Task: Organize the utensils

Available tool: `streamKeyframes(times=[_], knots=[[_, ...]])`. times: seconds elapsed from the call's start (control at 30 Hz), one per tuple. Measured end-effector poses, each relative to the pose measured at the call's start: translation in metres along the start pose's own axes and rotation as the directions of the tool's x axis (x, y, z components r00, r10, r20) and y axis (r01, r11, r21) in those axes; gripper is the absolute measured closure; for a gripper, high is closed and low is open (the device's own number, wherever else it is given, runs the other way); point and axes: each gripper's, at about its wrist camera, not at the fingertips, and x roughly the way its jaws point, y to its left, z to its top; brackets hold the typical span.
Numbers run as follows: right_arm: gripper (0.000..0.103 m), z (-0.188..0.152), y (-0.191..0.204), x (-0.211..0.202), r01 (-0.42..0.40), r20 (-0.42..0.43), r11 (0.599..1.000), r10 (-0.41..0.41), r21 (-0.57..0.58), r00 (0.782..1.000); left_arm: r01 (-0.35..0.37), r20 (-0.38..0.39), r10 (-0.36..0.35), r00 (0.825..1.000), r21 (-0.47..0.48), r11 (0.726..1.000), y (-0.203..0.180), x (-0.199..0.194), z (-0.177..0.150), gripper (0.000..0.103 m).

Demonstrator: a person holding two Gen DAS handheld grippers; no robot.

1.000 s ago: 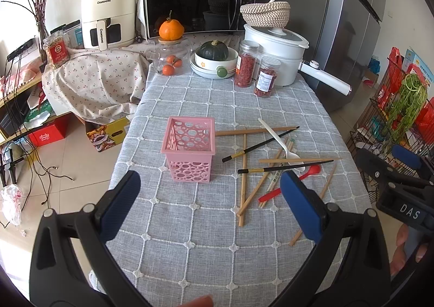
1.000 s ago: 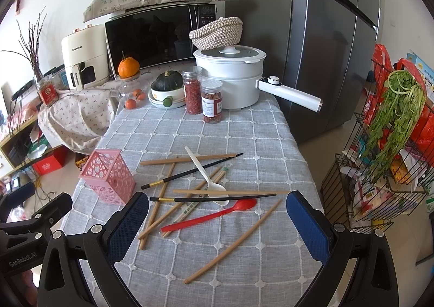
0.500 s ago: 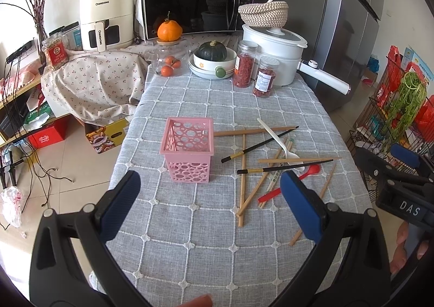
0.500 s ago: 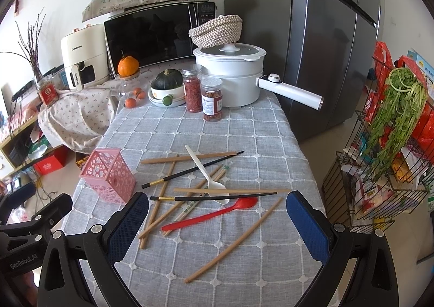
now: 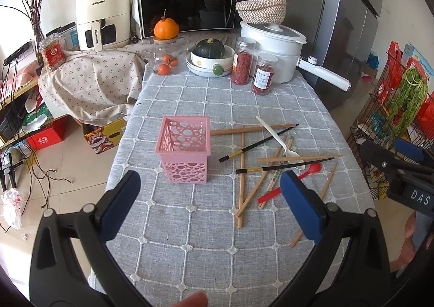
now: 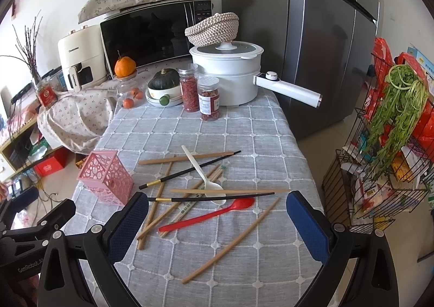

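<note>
Nothing shifting since prior frame | we're holding left gripper (image 5: 207, 191) and right gripper (image 6: 217, 210) jaws apart, hovering low over tablecloth (image 6: 244, 130) | pink basket (image 5: 184, 151) standing upright beside scattered chopsticks (image 6: 230, 191)

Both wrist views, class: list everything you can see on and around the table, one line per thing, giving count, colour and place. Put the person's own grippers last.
Basket: one, pink, left of the utensil pile, nothing visible inside.
Wooden chopsticks: several, tan, scattered and crossing mid-table.
Black chopsticks: two, black with gold bands, lying across the pile.
White spoon: one, white, on top of the pile.
Red spoon: one, red, near edge of the pile.
Tablecloth: one, grey checked, covering the table.
Jars: two, clear with red contents, far end.
Pot: one, white, far end, woven basket on its lid.
Microwave: one, black, behind the table.
Left gripper: open, holding nothing.
Right gripper: open, holding nothing.
</note>
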Motion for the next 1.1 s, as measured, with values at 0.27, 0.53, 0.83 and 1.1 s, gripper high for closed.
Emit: streamKeyframes(times=[0.27,0.53,0.83,1.1], knots=[[0.001,0.01,-0.018,0.018,-0.026,-0.071,0.999,0.029,0.041,0.997,0.047,-0.013,-0.046,0.999,0.056,0.997,-0.016,0.011,0.01,0.001],[0.001,0.018,-0.057,0.059,0.014,-0.185,0.995,0.005,0.1,0.983,0.139,-0.159,-0.115,0.981,0.154,0.978,-0.046,0.047,0.022,0.001],[0.016,0.012,-0.099,0.101,0.017,-0.31,0.98,0.047,0.199,0.95,0.288,-0.356,-0.214,0.91,0.171,0.942,-0.077,0.108,0.039,0.028],[0.041,0.0,-0.13,0.122,0.033,-0.382,0.961,0.078,0.276,0.921,0.346,-0.447,-0.212,0.869,0.241,0.907,-0.112,0.159,0.052,0.06]])
